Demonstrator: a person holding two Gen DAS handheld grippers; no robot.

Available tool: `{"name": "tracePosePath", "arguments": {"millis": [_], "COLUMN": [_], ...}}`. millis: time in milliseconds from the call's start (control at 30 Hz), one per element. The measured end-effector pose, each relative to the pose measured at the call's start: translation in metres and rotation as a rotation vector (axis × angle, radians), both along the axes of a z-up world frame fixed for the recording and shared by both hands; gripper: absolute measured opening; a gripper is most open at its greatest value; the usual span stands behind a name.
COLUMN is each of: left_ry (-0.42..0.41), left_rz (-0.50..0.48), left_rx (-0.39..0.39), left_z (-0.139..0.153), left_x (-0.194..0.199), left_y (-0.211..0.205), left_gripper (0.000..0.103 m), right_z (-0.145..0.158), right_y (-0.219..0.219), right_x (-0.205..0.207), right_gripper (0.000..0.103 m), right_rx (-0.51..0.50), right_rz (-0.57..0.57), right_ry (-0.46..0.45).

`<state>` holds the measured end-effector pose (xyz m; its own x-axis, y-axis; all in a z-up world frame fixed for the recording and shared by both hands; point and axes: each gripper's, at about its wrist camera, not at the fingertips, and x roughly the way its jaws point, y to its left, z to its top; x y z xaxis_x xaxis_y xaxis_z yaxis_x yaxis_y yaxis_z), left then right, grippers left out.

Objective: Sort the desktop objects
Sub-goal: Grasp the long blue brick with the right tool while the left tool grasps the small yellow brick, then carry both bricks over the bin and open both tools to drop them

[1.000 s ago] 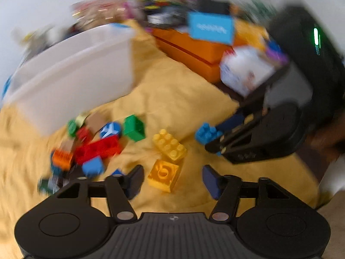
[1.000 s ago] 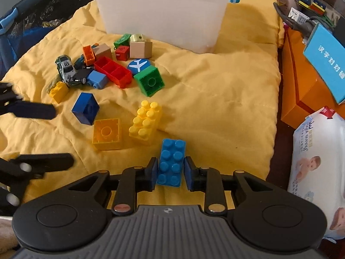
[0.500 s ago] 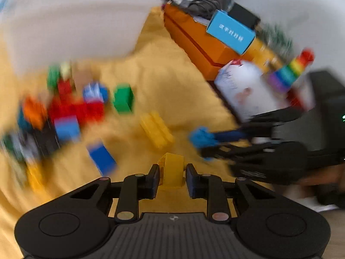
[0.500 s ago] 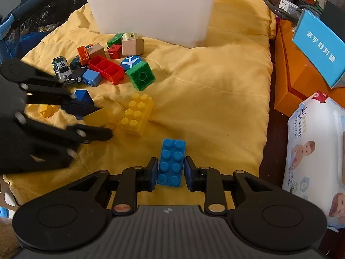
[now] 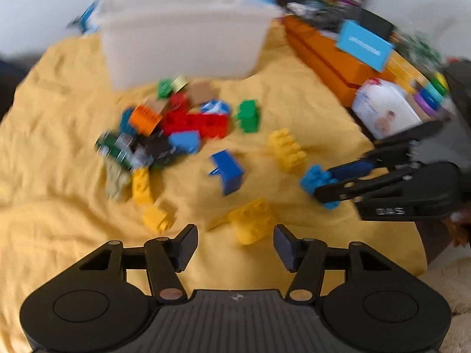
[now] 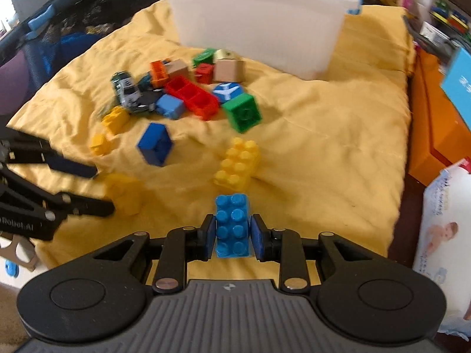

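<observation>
The right gripper [image 6: 231, 236] is clamped on a light blue brick [image 6: 231, 225], one pad against each long side, with the brick's studs facing the camera above the yellow blanket [image 6: 323, 153]. The left gripper [image 5: 234, 245] has its jaws opening; a yellow square brick [image 5: 251, 220] lies on the blanket just ahead of its fingertips, and neither pad presses on it. Beyond it are a dark blue brick [image 5: 228, 169] and a long yellow brick [image 5: 287, 150], with a green brick [image 5: 248, 116] farther back. A heap of red, orange and blue pieces with a toy car [image 6: 126, 89] sits in front of a white plastic bin [image 6: 265, 23] at the far end of the blanket. An orange box [image 5: 323, 56] and a pack of wipes [image 5: 385, 110] stand off to the right.
</observation>
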<state>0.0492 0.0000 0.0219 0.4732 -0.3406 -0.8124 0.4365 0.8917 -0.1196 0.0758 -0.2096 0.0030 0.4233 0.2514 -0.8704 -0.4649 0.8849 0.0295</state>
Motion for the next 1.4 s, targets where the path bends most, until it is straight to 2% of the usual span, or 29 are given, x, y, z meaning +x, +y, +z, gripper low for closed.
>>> {"name": "tracePosePath", "arguments": {"millis": [200, 267, 300, 333, 467, 500, 533, 600, 733, 833, 1033, 1200, 1333, 1400], "left_ry": [-0.169, -0.186, -0.173, -0.148, -0.106, -0.113, -0.126, -0.148, -0.276, -0.377, -0.493, -0.448, -0.378, -0.331], "left_rz": [-0.214, -0.255, -0.255, -0.242, -0.173, -0.156, -0.142, -0.125, -0.087, -0.059, 0.014, 0.101, 0.165, 0.162], "left_rx": [0.228, 0.269, 0.274, 0.27, 0.181, 0.175, 0.167, 0.146, 0.133, 0.148, 0.179, 0.106, 0.1, 0.126], "left_z": [-0.013, -0.02, -0.024, -0.028, -0.024, -0.019, -0.012, 0.004, 0.053, 0.082, 0.126, 0.138, 0.118, 0.099], "left_x": [-0.003, -0.003, -0.002, 0.002, 0.008, 0.007, 0.008, 0.012, 0.03, 0.055, 0.125, 0.191, 0.23, 0.243], "left_y": [-0.041, -0.051, -0.052, -0.053, -0.039, -0.036, -0.033, -0.028, -0.017, -0.013, -0.009, -0.008, -0.006, -0.009], "left_gripper": [0.06, 0.059, 0.053, 0.047, 0.046, 0.046, 0.046, 0.046, 0.047, 0.047, 0.047, 0.047, 0.047, 0.047], "right_z": [-0.006, -0.005, -0.005, -0.006, -0.01, -0.013, -0.014, -0.01, 0.015, 0.045, 0.104, 0.132, 0.135, 0.129], "right_y": [0.001, 0.0, 0.001, 0.001, 0.003, 0.004, 0.004, 0.004, 0.002, 0.002, 0.001, 0.01, 0.021, 0.027], "right_x": [-0.003, -0.005, -0.005, -0.006, -0.009, -0.01, -0.011, -0.012, 0.0, 0.021, 0.083, 0.141, 0.177, 0.185], "right_gripper": [0.03, 0.033, 0.033, 0.033, 0.034, 0.033, 0.027, 0.027, 0.027, 0.027, 0.027, 0.027, 0.027, 0.027], "right_rx": [-0.003, -0.002, -0.007, -0.011, -0.036, -0.049, -0.056, -0.047, -0.01, 0.014, 0.069, 0.079, 0.092, 0.079], "right_rz": [-0.001, -0.007, -0.006, -0.007, 0.011, 0.023, 0.029, 0.03, 0.016, 0.005, -0.049, -0.089, -0.106, -0.11], "right_ry": [0.028, 0.021, 0.02, 0.02, 0.002, 0.001, 0.004, -0.005, -0.073, -0.165, -0.341, -0.413, -0.388, -0.378]}}
